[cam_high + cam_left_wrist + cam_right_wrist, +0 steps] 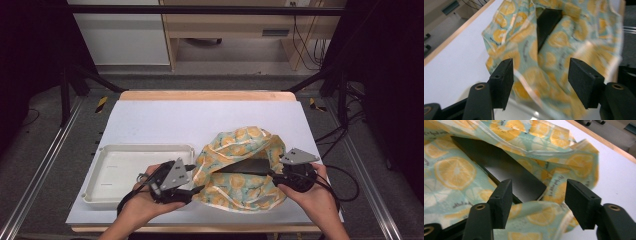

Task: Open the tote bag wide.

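Here, spread jaws on both tools, nothing pinched by either

Left gripper (196, 189) at the near left edge of the lemon-print bag (240, 170), right gripper (272, 175) at the bag's right side; in each gripper view, cloth lying in the gap ahead of the two black jaws, pads clear of it on both sides

Bag slumped on the white table cover (165, 120), just right of the white tray (112, 172) and touching or nearly touching its right rim; mouth gaping toward the near side, probably the reason for one tool at each side of the opening: good for holding the rim apart or drawing it over the contents

Inside the bag, a flat black object (250, 166), slab-like, lying lengthways across the opening; seen in the left gripper view (547, 23) as a dark wedge deep among the folds, and in the right gripper view (499, 167) as a smooth dark panel with one corner poking out just ahead of the jaws; partly covered by printed fabric, so not yet fully tucked in or fully out

Tray bare, nothing resting in it

Likely stage: bag released after a pull, slab seated but exposed, next grasp on the rim still to come; risk of the loose fabric sliding with the slab if tugged from one side alone
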The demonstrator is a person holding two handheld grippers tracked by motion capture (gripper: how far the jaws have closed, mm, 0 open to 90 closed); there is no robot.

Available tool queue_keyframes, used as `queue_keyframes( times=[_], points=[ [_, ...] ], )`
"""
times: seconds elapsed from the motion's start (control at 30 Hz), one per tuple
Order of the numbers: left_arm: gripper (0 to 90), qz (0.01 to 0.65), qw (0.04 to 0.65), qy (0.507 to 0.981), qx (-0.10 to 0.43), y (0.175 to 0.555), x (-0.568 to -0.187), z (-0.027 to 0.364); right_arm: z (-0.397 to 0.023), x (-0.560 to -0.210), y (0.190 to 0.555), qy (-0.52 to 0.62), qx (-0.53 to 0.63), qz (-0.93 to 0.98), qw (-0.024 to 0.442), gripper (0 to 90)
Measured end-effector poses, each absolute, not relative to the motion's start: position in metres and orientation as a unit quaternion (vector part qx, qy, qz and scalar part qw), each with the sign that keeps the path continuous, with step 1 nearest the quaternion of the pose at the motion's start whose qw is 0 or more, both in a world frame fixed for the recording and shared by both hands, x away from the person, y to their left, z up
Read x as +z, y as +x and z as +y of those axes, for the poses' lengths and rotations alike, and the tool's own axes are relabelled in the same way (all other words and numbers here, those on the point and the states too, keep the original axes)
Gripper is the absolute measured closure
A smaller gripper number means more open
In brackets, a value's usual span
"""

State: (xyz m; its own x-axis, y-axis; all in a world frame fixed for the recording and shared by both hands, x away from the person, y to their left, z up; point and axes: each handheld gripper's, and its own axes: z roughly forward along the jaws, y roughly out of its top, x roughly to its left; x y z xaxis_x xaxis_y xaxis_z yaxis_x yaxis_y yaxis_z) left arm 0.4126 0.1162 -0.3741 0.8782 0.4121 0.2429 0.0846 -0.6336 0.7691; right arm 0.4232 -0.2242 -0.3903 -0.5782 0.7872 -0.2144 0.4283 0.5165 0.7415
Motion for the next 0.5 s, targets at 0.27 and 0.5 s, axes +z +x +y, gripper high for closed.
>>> queue_keyframes(
  times=[0.27, 0.5],
  points=[
    [37.0, 0.14, 0.366, 0.898, 0.199, 0.45, -0.386, 0.064, -0.199, -0.393, 0.429, 0.369, 0.298, 0.833, 0.284, 23.7],
    [42.0, 0.144, 0.337, 0.911, 0.189, 0.464, -0.397, 0.056, -0.196, -0.411, 0.429, 0.366, 0.267, 0.85, 0.27, 13.9]
  ],
)
